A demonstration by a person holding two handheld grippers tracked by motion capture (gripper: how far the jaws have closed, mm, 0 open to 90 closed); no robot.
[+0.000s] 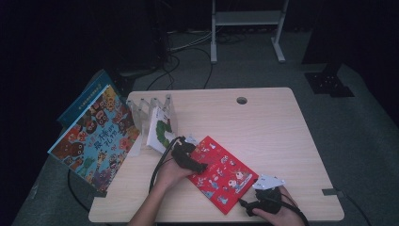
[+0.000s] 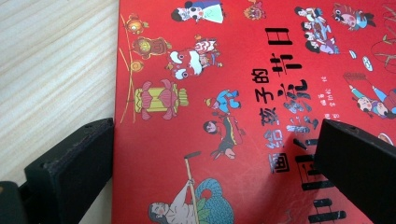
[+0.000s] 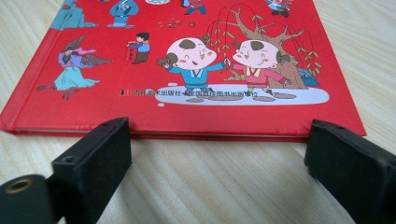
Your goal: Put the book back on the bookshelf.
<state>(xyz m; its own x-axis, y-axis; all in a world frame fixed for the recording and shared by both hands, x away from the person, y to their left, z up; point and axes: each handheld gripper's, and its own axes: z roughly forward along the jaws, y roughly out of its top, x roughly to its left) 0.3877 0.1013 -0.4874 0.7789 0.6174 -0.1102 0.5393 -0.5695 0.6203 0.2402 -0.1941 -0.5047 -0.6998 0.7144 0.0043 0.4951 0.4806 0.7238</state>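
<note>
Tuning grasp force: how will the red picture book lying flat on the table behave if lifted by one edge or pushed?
The red picture book looks hardbound: its cover edge overhangs the page block in the right gripper view, so it probably stays stiff. The cover is glossy, so pads may slip. Lying flat on the wooden table, it should slide, not tip or roll.

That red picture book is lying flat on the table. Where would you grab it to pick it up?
Probably by an edge, coming in level with the table. The red book lies flat and thin, so only its rim offers a pinch. The near short edge, facing the right gripper, shows a raised hardcover lip over the table. That gripper's jaws stand open just short of it; one jaw would have to slip under the cover.
</note>
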